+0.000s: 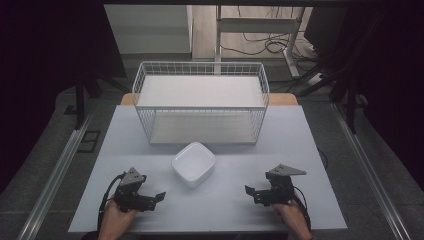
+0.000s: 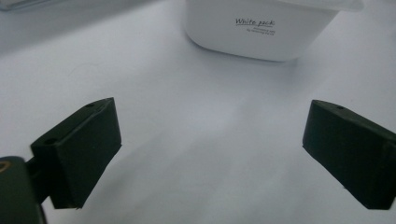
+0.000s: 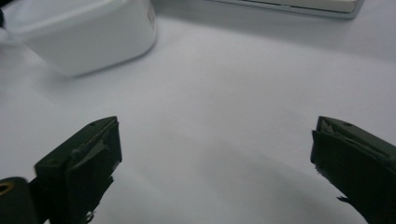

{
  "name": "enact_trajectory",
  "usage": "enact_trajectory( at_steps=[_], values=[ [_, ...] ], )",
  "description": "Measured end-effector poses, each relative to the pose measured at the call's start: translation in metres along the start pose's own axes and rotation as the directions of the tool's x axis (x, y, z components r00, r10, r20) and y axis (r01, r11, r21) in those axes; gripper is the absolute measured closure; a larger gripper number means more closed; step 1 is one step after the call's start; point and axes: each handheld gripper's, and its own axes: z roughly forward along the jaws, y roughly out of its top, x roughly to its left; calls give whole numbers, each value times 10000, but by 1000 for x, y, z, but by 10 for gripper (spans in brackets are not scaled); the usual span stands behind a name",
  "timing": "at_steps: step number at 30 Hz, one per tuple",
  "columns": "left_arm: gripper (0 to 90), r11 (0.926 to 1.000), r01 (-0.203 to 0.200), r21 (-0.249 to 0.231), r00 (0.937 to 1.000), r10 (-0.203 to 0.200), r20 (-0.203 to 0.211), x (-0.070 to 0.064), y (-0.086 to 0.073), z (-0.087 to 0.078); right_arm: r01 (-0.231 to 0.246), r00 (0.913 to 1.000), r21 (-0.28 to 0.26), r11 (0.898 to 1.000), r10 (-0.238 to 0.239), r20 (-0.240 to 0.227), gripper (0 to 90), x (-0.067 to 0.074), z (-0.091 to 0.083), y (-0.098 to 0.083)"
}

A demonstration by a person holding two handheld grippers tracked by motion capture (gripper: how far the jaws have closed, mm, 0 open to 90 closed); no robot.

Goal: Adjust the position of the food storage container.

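A white square container (image 1: 193,163) with rounded corners stands open-topped in the middle of the white table (image 1: 290,145). My left gripper (image 1: 152,196) rests low at the front left, a hand behind it, jaws wide apart and pointing toward the container. In the left gripper view the gripper (image 2: 210,154) is open over bare table, and the container (image 2: 261,28) with small printed lettering lies ahead. My right gripper (image 1: 254,192) sits at the front right, also open and facing inward. Between the right gripper's (image 3: 212,168) jaws is bare table, the container (image 3: 88,35) ahead to the left.
A white wire basket (image 1: 200,107) with an upper and a lower white shelf stands at the back of the table, right behind the container. Its base edge (image 3: 289,4) runs along the top of the right gripper view. Dark curtains, floor rails and cables surround the table.
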Motion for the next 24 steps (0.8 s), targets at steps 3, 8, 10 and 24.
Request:
enact_trajectory(
  at_steps=[3,8,10,24],
  values=[
    [29,10000,-27,-78,10000,27,40,2,-1,2,235,9996,-62,9997,-236,-126,0,3,4,0],
    [30,9997,-161,-201,9999,160,-63,3,-1,2,573,9966,100,9983,-566,-598,0,5,6,-1],
    [30,9997,-154,-192,9999,153,-29,2,-1,3,628,9956,57,9980,-622,-701,0,4,6,0],
    [40,9996,-256,147,9995,259,-188,-4,5,6,583,9979,111,9982,-579,-299,3,7,4,7]
  ],
)
